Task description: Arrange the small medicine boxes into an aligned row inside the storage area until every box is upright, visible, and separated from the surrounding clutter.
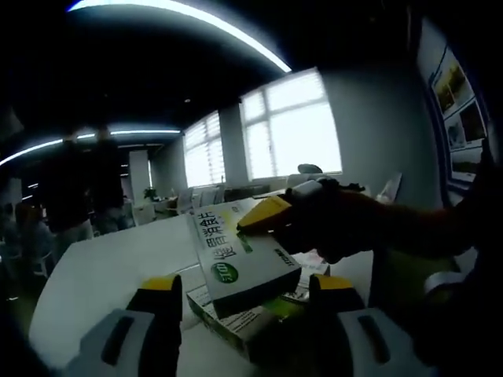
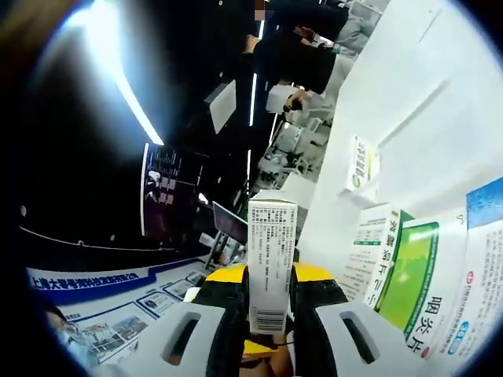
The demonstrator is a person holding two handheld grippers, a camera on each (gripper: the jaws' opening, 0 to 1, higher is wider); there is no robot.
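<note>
I have one medicine box point(image 2: 272, 263) pinched between the jaws of my right claw point(image 2: 267, 314), carried off the white surface point(image 1: 110, 275); in the left gripper view that same green-and-white box point(image 1: 240, 255) hangs above the surface with the right claw clamped on its far end. My left claw point(image 1: 247, 314) stands released, jaws apart, gripping nothing, hovering just short of another box point(image 1: 236, 322) that lies flat beneath the lifted one. I judge the step in hand to be the transfer of this one box toward its place in the row. The next move calls for turning it upright, setting it down beside its neighbours without knocking them, and only then letting go. Counting from the right gripper view: one box in the claw, one small box standing point(image 2: 361, 165) farther off on the surface, and a cluster of about three flat boxes point(image 2: 409, 275) lying side by side near the claw. I cannot make out the storage area's edges.
</note>
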